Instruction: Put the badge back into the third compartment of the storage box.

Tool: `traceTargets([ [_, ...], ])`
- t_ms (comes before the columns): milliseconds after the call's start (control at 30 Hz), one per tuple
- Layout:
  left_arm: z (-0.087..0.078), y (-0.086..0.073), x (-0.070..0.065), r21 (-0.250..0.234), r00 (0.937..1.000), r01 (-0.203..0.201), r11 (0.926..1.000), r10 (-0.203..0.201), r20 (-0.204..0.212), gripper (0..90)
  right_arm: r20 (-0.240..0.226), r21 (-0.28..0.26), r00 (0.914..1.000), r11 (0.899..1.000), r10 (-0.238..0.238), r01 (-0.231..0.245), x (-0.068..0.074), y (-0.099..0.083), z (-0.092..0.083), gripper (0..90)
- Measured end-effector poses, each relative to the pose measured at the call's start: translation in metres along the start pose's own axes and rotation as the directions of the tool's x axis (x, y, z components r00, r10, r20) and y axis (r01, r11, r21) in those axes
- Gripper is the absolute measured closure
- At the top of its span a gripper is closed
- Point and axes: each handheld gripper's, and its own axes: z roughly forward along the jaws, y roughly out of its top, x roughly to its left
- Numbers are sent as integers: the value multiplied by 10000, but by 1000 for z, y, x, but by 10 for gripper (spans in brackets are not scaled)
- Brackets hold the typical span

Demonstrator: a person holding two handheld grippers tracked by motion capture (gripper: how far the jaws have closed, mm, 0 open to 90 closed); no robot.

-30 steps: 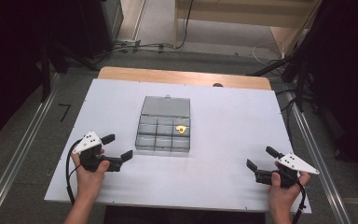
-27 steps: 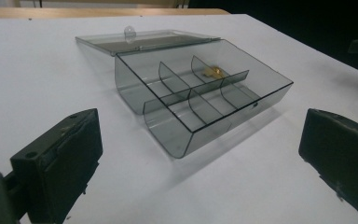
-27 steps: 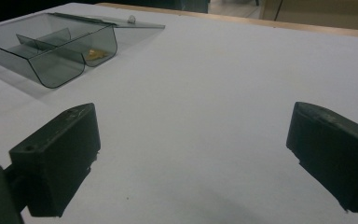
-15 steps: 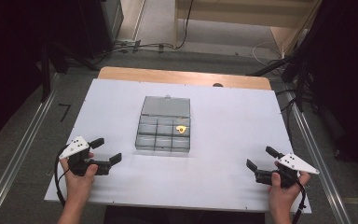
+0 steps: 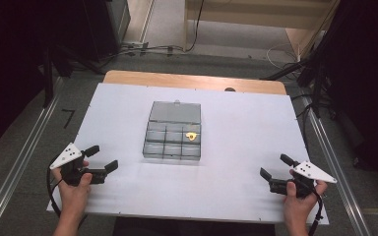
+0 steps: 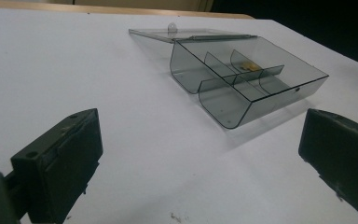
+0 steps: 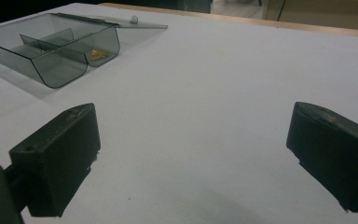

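A clear grey compartment box (image 5: 173, 137) lies open in the middle of the white table (image 5: 236, 128), its lid (image 5: 175, 112) folded flat behind it. A small yellow piece (image 5: 191, 136) rests in a right-hand compartment; it also glints in the box (image 6: 249, 81) in the left gripper view and in the box (image 7: 56, 46) in the right gripper view. My left gripper (image 5: 102, 157) is open near the front left edge, well left of the box. At the front right my right gripper (image 5: 274, 166) stands open, nothing between its jaws.
A wooden strip (image 5: 192, 81) borders the table's far edge. Metal rails (image 5: 24, 147) run along both sides on the floor, with cables (image 5: 147, 49) and dark equipment beyond.
My left gripper has drawn back from beside the box toward the front left corner of the table. The right gripper has stayed put.
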Motion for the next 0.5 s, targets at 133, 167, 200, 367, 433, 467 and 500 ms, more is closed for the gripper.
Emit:
traceTargets([
  [133, -4, -1, 4, -256, 10000, -3, 9997, 5, 65, 0, 21, 4, 10000, 10000, 26, -26, 0, 0, 0, 12],
  [167, -6, -1, 5, -355, 10000, 47, 9994, -44, 85, 0, 24, 9, 10000, 10000, 27, -27, 0, 0, 0, 12],
  [200, -6, -2, 7, -441, 9999, 54, 9990, -48, 135, 0, 32, 16, 10000, 10000, 27, -27, 0, 0, 0, 12],
  [367, -6, -6, 8, -771, 9999, 151, 9969, -144, 90, 0, 49, 29, 10000, 10000, 8, -8, 0, 0, 0, 12],
  [433, -6, -7, 8, -758, 9999, 129, 9970, -129, 6, 0, 81, 39, 10000, 10000, 22, -22, 0, 0, 0, 12],
  [467, -6, -7, 7, -790, 9999, 120, 9968, -121, -11, 0, 93, 26, 10000, 10000, 33, -34, 0, 0, 0, 12],
  [500, -6, -7, 7, -800, 9999, 130, 9967, -132, -21, 0, 110, 23, 9999, 10000, 40, -41, 0, 0, 0, 12],
])
